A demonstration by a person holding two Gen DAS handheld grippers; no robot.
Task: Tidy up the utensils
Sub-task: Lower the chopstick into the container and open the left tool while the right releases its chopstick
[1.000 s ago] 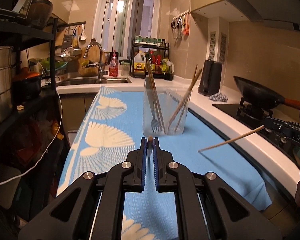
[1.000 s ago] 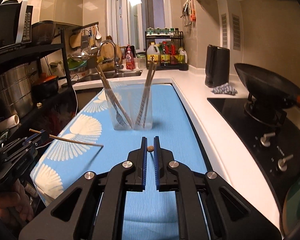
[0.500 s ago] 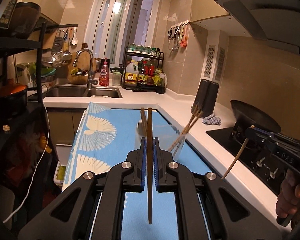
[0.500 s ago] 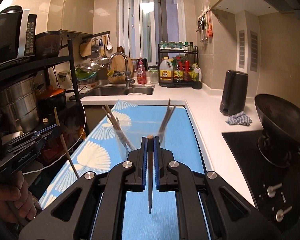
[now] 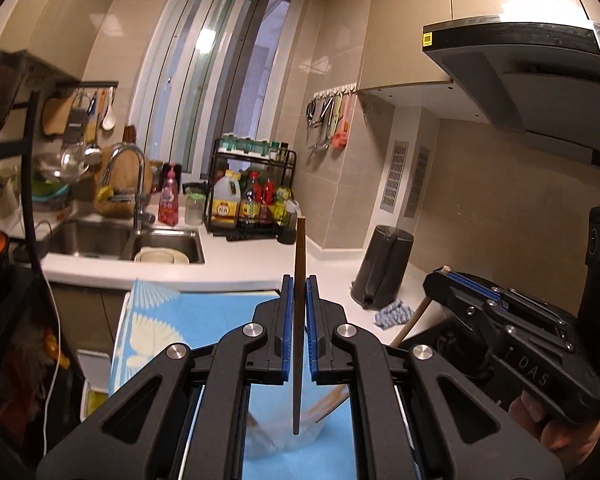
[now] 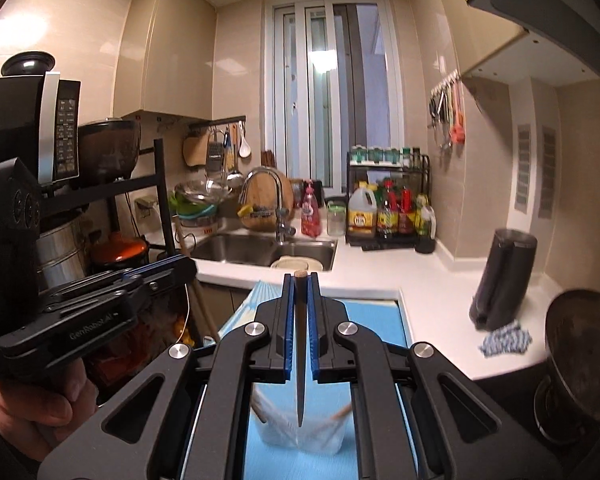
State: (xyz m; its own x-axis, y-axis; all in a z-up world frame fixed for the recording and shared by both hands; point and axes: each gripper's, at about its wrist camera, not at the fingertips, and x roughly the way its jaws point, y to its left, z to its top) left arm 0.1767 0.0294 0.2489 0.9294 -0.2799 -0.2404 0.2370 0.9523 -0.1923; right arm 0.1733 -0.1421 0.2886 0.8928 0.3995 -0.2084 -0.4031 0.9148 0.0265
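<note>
My left gripper [image 5: 299,292] is shut on a brown wooden chopstick [image 5: 298,320], held upright with its tip hanging over the clear plastic utensil holder [image 5: 296,440] below. My right gripper [image 6: 299,292] is shut on a second chopstick [image 6: 299,360], also upright, its pointed tip above the same holder [image 6: 300,436]. The holder stands on the blue patterned mat [image 5: 172,320] and has chopsticks leaning in it. Each gripper shows in the other's view: the right one [image 5: 444,280] at the right, the left one [image 6: 180,268] at the left.
Sink [image 6: 260,248] and faucet [image 6: 278,200] lie behind the mat. A condiment rack [image 6: 388,208] stands at the back. A black kettle [image 6: 504,280] and a checked cloth [image 6: 506,340] sit on the white counter; a wok [image 6: 580,340] is at right. Black shelving [image 6: 100,200] stands left.
Both grippers rose and tilted, turning their chopsticks from level to upright, and came together over the holder, which now sits low in both views.
</note>
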